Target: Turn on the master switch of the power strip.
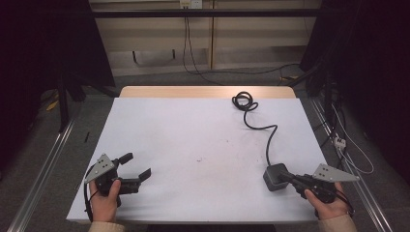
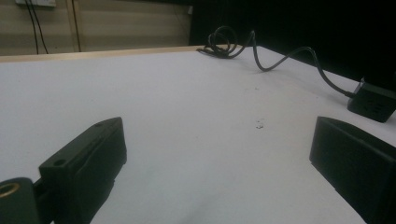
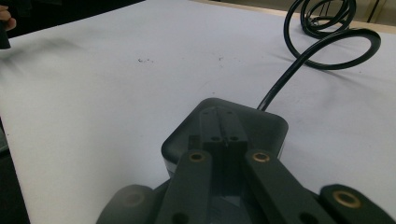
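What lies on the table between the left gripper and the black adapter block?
Bare white table, apart from a few small dark specks, in the high view, between the left gripper and the adapter block.

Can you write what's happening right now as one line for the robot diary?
left gripper: open, holds nothing | right gripper: shut, over black power cube | cable: loose on white table

One dark power cube (image 1: 276, 176), one black cable (image 1: 256, 123), two grippers.
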`<action>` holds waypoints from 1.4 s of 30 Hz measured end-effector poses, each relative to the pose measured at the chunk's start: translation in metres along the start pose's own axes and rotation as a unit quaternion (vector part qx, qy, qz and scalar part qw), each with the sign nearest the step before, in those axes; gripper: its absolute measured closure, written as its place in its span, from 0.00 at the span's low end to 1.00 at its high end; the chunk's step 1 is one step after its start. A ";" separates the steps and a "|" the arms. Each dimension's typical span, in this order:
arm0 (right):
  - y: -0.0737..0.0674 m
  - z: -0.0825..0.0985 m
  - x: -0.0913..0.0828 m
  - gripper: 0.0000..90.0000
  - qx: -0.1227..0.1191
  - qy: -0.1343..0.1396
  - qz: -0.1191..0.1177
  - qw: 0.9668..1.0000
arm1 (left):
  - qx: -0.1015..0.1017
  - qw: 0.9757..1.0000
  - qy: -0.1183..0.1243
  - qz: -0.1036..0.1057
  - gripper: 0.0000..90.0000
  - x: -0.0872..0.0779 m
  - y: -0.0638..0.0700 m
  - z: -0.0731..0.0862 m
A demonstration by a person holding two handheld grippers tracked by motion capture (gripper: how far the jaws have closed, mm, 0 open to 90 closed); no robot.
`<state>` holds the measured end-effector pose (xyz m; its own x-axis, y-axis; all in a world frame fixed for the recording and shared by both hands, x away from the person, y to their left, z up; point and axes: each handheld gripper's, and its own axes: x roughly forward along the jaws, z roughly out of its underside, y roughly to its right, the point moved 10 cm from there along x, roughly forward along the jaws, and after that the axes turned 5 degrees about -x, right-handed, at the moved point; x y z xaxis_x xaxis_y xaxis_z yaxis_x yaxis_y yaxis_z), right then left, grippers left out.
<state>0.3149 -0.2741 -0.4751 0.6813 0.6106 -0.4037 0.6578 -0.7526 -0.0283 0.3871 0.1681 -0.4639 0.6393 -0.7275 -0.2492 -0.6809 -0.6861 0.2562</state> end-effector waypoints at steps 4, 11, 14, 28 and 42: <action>0.000 0.000 0.000 1.00 0.000 0.002 0.000 1.000 | 0.001 1.000 -0.001 0.000 0.04 0.000 0.000 0.000; 0.000 0.000 0.002 1.00 0.000 0.008 0.004 1.000 | 0.000 1.000 0.000 -0.001 0.04 0.000 0.000 0.000; 0.000 -0.001 0.002 1.00 0.005 0.013 0.003 1.000 | -0.001 1.000 0.001 -0.001 0.04 0.000 0.000 0.000; 0.001 -0.009 0.001 0.92 0.025 0.042 0.005 0.999 | 0.000 1.000 -0.002 -0.001 0.04 0.000 -0.001 0.000; 0.002 -0.012 0.003 0.76 0.027 0.053 0.016 0.998 | 0.001 1.000 -0.003 -0.001 0.04 0.000 -0.001 0.001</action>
<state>0.3220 -0.2708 -0.4653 0.7339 0.6065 -0.3057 0.6186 -0.7828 -0.0681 0.3875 0.1685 -0.4648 0.6378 -0.7267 -0.2552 -0.6810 -0.6869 0.2537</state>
